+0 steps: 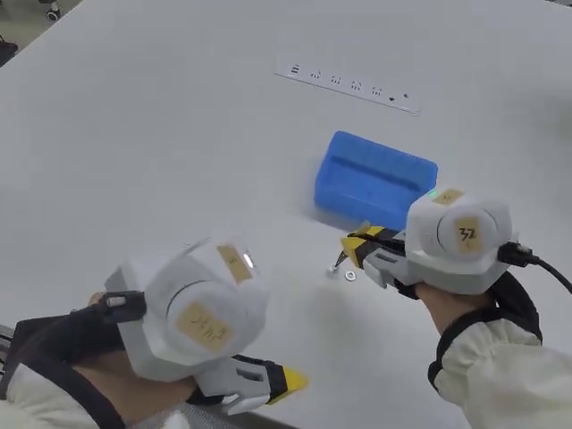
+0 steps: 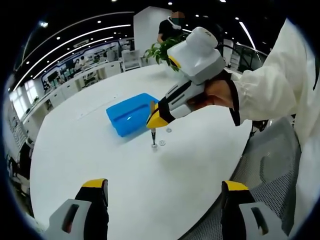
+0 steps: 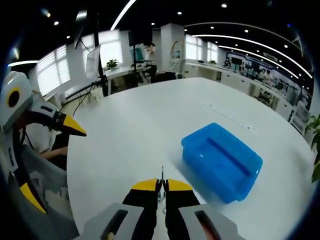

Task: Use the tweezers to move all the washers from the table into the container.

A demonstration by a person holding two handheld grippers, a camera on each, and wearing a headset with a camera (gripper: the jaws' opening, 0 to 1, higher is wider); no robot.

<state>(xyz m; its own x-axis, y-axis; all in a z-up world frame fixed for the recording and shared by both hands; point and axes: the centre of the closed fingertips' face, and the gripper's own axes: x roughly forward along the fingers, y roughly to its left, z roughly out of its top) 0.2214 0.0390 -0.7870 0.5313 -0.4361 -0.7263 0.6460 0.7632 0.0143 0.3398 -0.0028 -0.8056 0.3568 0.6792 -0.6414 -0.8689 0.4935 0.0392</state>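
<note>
Two washers (image 1: 349,276) lie on the table (image 1: 161,134) just beside the container (image 1: 375,179), under tweezers (image 1: 340,261) clamped in the right gripper (image 1: 362,243). The left gripper (image 2: 165,184) gapes by the near edge, bare tabletop between.

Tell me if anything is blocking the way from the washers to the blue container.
Nothing visible does. The washers lie on bare table close to the blue container, with open surface between. The right claw holds the tweezers with tips down at them.
</note>
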